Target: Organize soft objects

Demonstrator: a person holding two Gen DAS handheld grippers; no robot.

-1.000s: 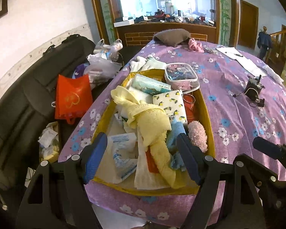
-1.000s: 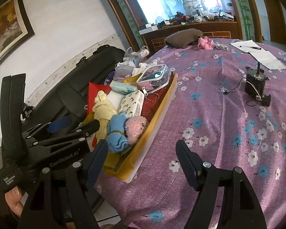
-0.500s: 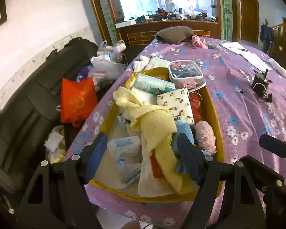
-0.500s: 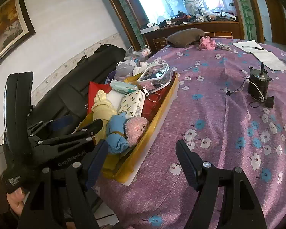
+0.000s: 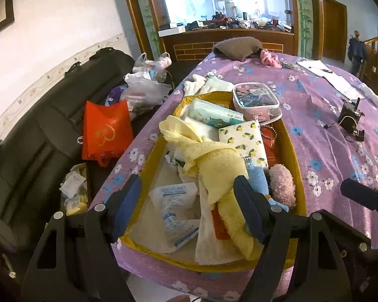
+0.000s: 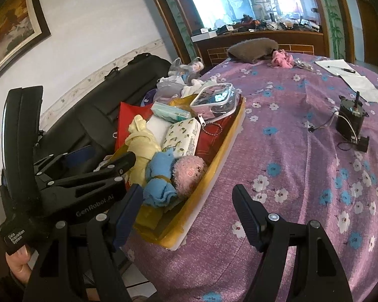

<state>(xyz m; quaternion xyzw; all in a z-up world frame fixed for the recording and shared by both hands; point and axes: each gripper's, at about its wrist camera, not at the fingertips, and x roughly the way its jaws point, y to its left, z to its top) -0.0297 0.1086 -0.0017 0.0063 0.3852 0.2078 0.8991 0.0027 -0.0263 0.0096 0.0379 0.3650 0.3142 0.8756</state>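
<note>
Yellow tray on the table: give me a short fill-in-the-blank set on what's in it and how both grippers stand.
1. The cloth draped over the pile in the tray is ____ in colour.
2. The blue cloth lies next to a fluffy ____ item.
3. The left gripper has its jaws ____.
4. The right gripper holds ____.

Missing words: yellow; pink; open; nothing

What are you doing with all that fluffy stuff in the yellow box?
A person holds a two-finger gripper in each hand over a shallow yellow tray on a purple flowered tablecloth. The tray is piled with soft things: a yellow towel, a blue cloth, a fuzzy pink ball. The left gripper and the right gripper are both open and hold nothing. Sorting has not begun.
</note>
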